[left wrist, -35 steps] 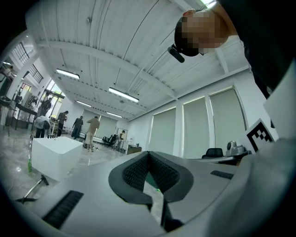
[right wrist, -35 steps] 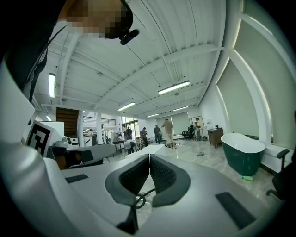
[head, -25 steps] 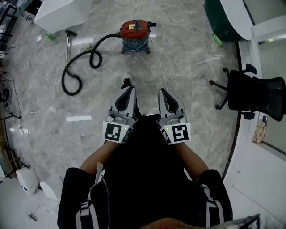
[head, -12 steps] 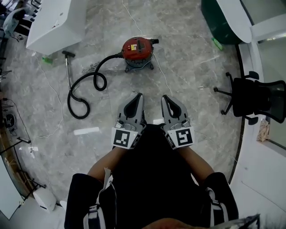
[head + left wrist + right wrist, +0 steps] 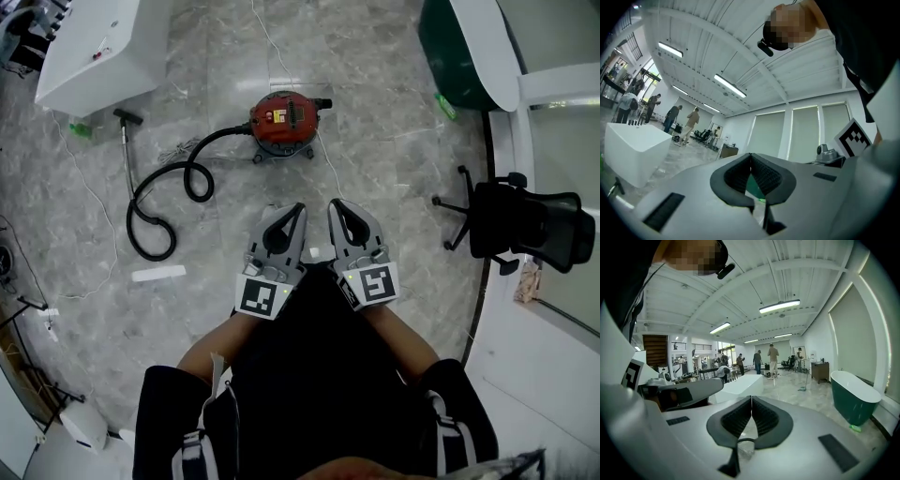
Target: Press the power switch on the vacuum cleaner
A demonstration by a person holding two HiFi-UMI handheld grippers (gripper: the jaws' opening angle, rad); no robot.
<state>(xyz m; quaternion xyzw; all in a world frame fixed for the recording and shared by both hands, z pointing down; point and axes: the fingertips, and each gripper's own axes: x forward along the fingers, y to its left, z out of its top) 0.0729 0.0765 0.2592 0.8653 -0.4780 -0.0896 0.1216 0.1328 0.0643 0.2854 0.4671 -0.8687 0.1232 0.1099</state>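
Note:
A red, round vacuum cleaner (image 5: 284, 120) stands on the marble floor at the top middle of the head view, with a small yellow panel on its lid. Its black hose (image 5: 178, 183) curls to the left and ends in a floor nozzle (image 5: 127, 118). My left gripper (image 5: 296, 207) and right gripper (image 5: 334, 203) are held side by side in front of my body, well short of the vacuum. Both are shut with nothing between the jaws. In the left gripper view the left gripper (image 5: 750, 155) points at the room, and the right gripper (image 5: 751, 399) does the same in its own view; neither shows the vacuum.
A white counter (image 5: 94, 47) stands at the far left, a dark green tub (image 5: 464, 42) at the far right, and a black office chair (image 5: 520, 225) on the right. Thin white cables (image 5: 333, 155) lie across the floor. Several people (image 5: 773, 357) stand far off.
The view has shifted: the vacuum cleaner now sits a little lower in the frame than a second ago. Both grippers stay shut, side by side.

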